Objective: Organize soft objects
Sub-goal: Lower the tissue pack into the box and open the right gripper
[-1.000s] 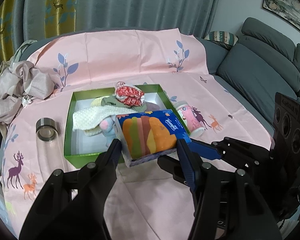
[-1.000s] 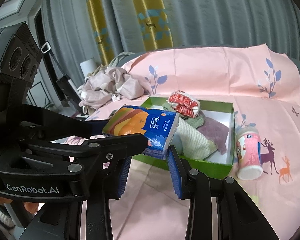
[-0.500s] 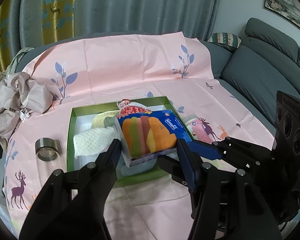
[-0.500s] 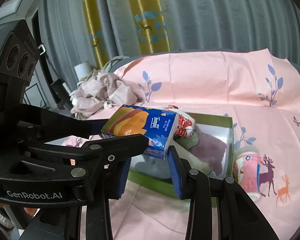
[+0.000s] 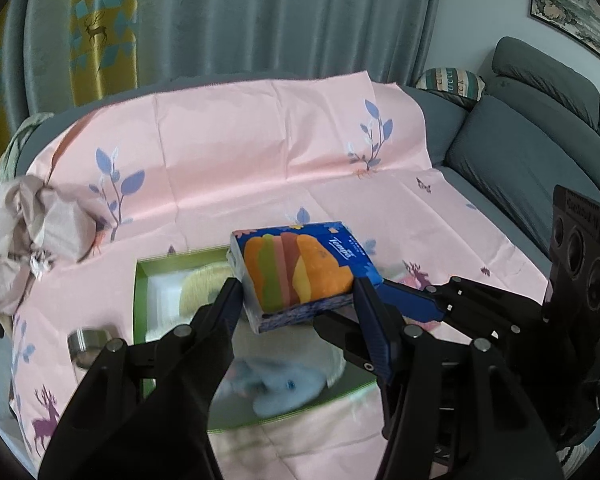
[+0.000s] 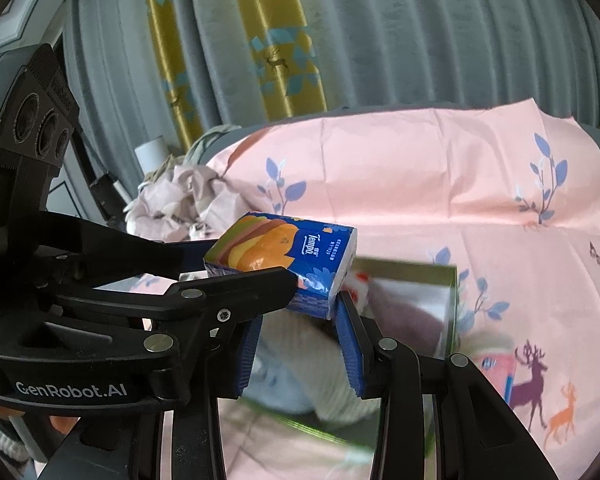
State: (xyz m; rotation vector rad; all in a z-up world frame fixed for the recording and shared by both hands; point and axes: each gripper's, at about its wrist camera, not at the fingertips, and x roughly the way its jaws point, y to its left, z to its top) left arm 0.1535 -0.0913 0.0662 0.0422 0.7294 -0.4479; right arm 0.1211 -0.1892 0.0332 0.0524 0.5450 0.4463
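A blue tissue pack with an orange and green print hangs in the air over the green box. My left gripper is shut on its two long sides. In the right wrist view the same tissue pack sits at the tips of my right gripper, which pinches its near end; the left gripper's finger hides part of that grip. The box holds a cream knit cloth and a pale blue plush, both blurred.
The box lies on a pink sheet spread over a grey sofa. A pink cup stands right of the box and a metal-lidded jar left of it. Crumpled cloth is piled at the far left.
Both grippers have carried the tissue pack forward together; the box has slid down in both views and now lies under the pack. Neither grip has changed.
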